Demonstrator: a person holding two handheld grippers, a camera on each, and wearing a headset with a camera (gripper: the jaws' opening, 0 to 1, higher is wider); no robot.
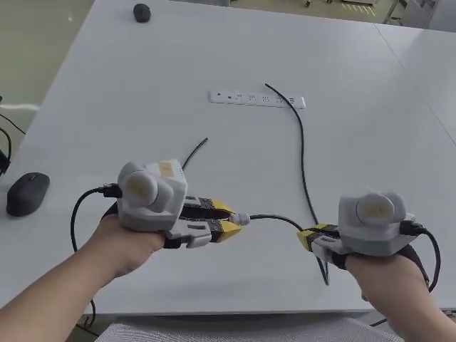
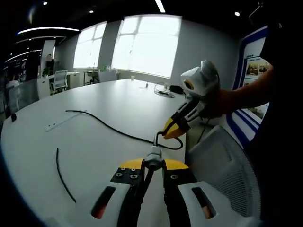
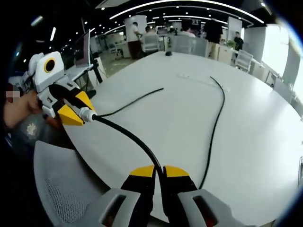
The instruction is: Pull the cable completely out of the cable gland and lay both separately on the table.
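Left claw (image 2: 153, 166) pinching cable gland (image 2: 153, 157), right claw (image 3: 159, 171) pinching cable (image 3: 133, 136); head view: power strip (image 1: 256, 98) beyond, mouse (image 1: 27, 193) at left

The white table (image 1: 214, 50) carries a black cable (image 1: 303, 164), a white power strip (image 1: 256, 98) and a dark grey mouse (image 1: 27, 192) at its left edge; the left gripper (image 1: 239, 222) and right gripper (image 1: 305, 236) have pale grey bodies and yellow-tipped black jaws, and the cable gland (image 1: 244, 219) looks light grey, perhaps silvery.

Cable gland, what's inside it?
The black cable enters the cable gland. How far it reaches inside is hidden by the gland's body and the left gripper clamped on it.
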